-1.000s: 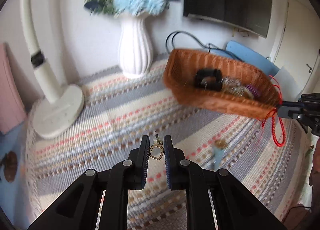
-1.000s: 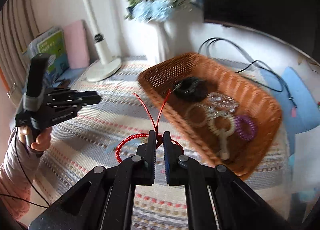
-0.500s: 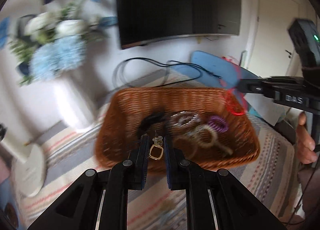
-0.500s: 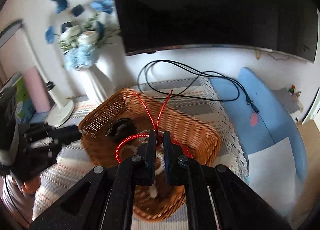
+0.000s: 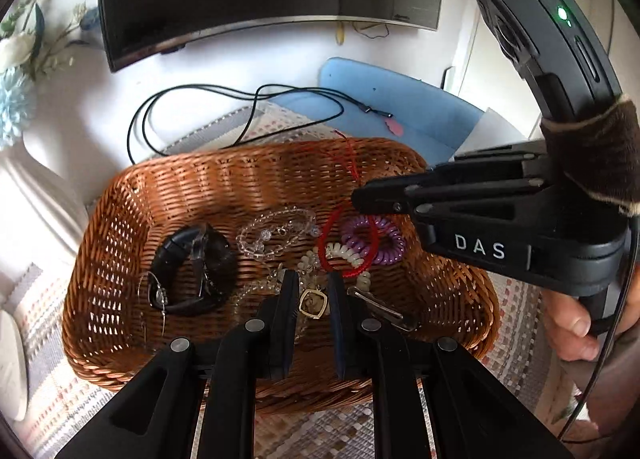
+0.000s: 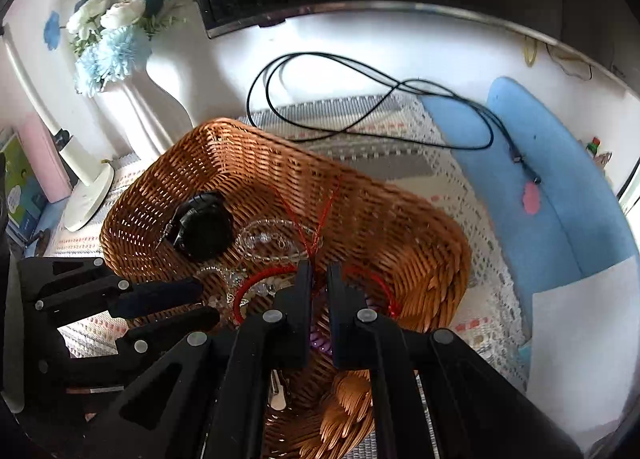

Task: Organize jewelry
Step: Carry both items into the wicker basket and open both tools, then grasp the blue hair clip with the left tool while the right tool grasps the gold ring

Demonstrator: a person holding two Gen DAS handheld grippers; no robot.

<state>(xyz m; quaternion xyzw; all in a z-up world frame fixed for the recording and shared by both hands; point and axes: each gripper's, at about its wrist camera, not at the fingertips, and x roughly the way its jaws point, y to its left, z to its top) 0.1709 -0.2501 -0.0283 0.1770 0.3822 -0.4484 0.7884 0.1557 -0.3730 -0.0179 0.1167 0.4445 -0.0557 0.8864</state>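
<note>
Because both pieces are meant to end up with the rest of the jewelry, each gripper hangs over the wicker basket (image 5: 120, 219) rather than over the striped cloth of the table (image 5: 516, 323). The left gripper (image 5: 313, 301) has its jaws clenched on a small gold earring (image 5: 313, 304), pinched near its top so the frame-shaped pendant dangles free between the pads, just above the near part of the basket floor. The right gripper (image 6: 319, 279) comes in from the right, jaws clamped on the red cord bracelet (image 6: 256, 287) at its knot; the loop droops below and the two loose ends stand up above the grip, which looks like the simplest hold on something so limp.

Already lying in the basket are a black watch (image 5: 192, 267) toward the left, a clear beaded bracelet (image 5: 276, 233) in the middle, a purple coil hair tie (image 5: 376, 239) to the right, a cream beaded bracelet (image 5: 340, 253) and a metal hair clip (image 5: 380, 307) near the front. Both carried pieces appear to be at the drop point, so letting go seems the step at hand. Dropped among the beads, the cord could snag them.
</note>
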